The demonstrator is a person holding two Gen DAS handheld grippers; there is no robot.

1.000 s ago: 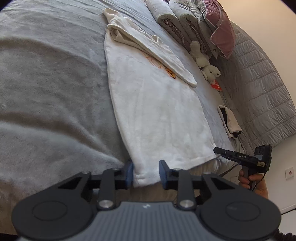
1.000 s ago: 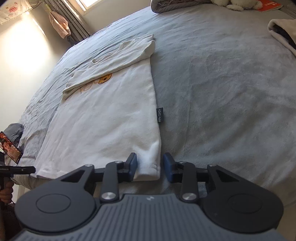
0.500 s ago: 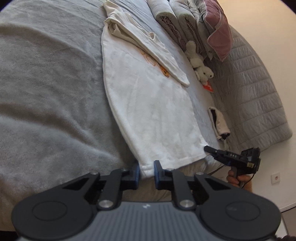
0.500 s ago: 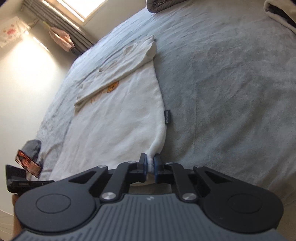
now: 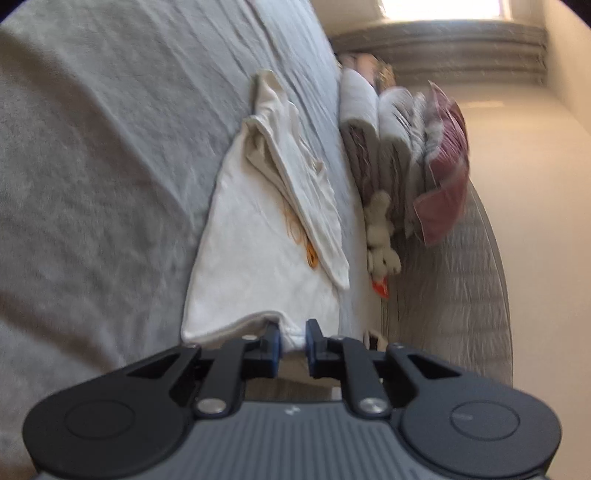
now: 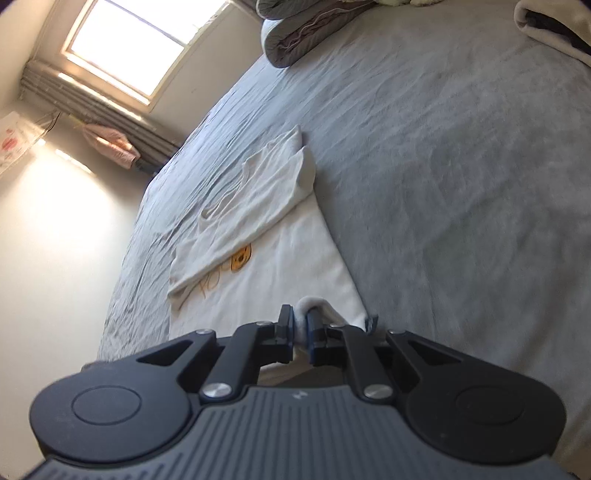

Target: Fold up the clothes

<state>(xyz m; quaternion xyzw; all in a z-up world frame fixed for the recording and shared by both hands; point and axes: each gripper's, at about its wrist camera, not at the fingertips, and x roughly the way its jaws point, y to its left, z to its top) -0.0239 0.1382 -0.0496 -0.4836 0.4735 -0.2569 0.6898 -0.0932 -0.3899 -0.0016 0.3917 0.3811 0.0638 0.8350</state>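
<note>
A cream T-shirt [image 5: 255, 258] with an orange print lies lengthwise on the grey bed, its sleeves folded in over the chest. My left gripper [image 5: 292, 338] is shut on one corner of the shirt's hem, which is lifted and curls over the body. In the right wrist view the same T-shirt [image 6: 280, 266] stretches away from me, and my right gripper [image 6: 301, 328] is shut on the other hem corner, a bunch of cloth squeezed between its blue pads. Both views are tilted and blurred.
The grey bedspread [image 5: 110, 166] spreads wide to the left. Folded quilts [image 5: 369, 122], a pink pillow [image 5: 443, 177] and a white plush toy [image 5: 380, 236] line the headboard side. A folded beige garment [image 6: 554, 29] lies far right. A window [image 6: 140, 48] is behind.
Both grippers closed on the hem corners, then rolled and carried the hem up and forward over the shirt. The shirt's near part now looks shorter.
</note>
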